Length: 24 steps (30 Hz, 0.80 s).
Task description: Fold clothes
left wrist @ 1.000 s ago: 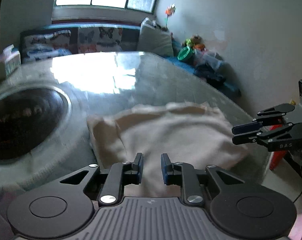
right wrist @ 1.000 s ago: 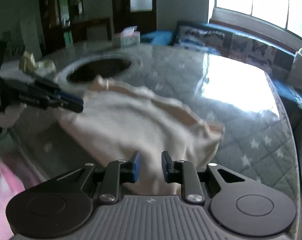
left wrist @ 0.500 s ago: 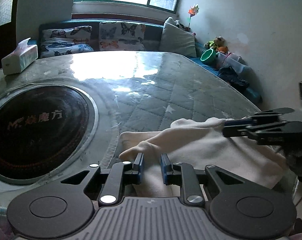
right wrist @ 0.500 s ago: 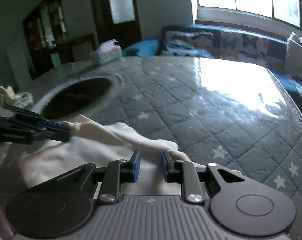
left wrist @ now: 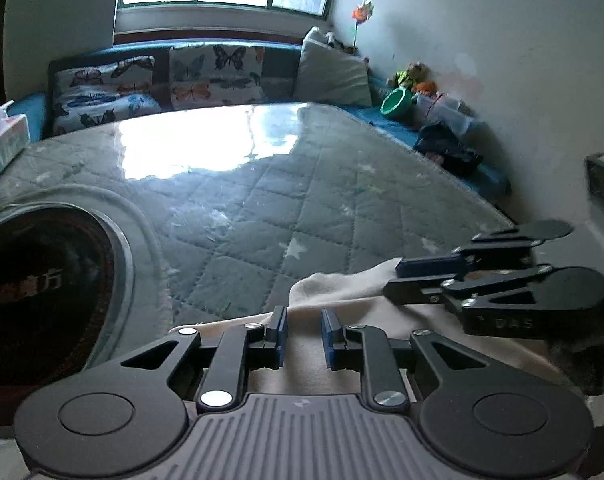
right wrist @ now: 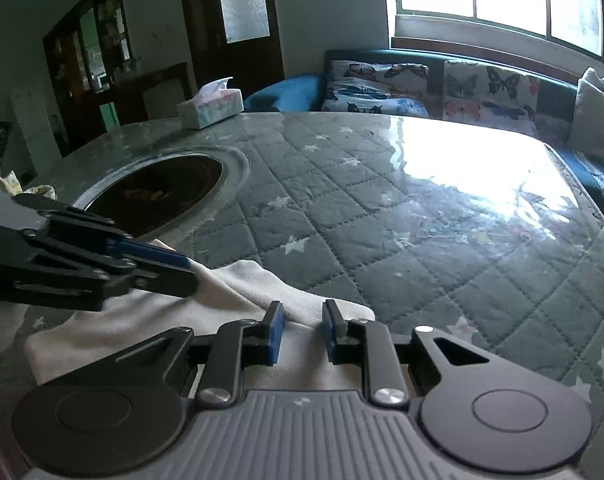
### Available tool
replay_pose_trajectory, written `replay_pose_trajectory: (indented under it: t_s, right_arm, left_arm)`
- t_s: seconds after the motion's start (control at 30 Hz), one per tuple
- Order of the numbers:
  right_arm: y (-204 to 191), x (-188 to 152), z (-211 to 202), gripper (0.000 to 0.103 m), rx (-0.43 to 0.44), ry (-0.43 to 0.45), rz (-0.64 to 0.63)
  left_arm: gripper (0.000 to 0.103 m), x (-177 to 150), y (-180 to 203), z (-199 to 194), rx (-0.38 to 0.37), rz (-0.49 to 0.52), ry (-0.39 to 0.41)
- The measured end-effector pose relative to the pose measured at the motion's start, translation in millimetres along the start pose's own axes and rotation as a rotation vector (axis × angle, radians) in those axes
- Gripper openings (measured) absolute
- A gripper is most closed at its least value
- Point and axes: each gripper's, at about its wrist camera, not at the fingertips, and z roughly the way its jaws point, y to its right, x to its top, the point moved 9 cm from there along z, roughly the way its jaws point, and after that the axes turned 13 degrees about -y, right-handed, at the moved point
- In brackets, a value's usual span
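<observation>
The cloth (left wrist: 341, 292) lies bunched at the frame's bottom centre on the table (left wrist: 302, 200). Both the left gripper (left wrist: 303, 334) and the right gripper (right wrist: 302, 330) stand slightly parted over its edge (gripping nothing visibly). Probably mid-fold; next, flatten the crease.

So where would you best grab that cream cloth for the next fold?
Probably at the far folded edge of the cream cloth, one corner per claw, coming low from the near side. That edge sits raised and rounded off the quilted table, so a finger can slip beneath.
</observation>
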Motion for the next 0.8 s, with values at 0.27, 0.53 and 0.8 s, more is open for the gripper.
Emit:
replay_pose_trajectory:
  t_s: [0.27,0.53,0.8]
  right_arm:
    - [-15.0,-0.3,-1.0,0.028,-0.003,0.011,-0.039]
    - [-32.6,-1.4,-14.7,0.032,-0.001,0.037,-0.076]
    - [-51.9,-21.1,-15.9,0.044,-0.011,0.031,-0.102]
  left_arm:
    - [0.021,-2.2,0.2,1.0,0.012,0.008,0.004]
    - [0.021,-0.9,1.8,-1.7,0.015,0.0,0.003]
    - [0.025,-2.3,3.1,-8.4,0.027,-0.01,0.013]
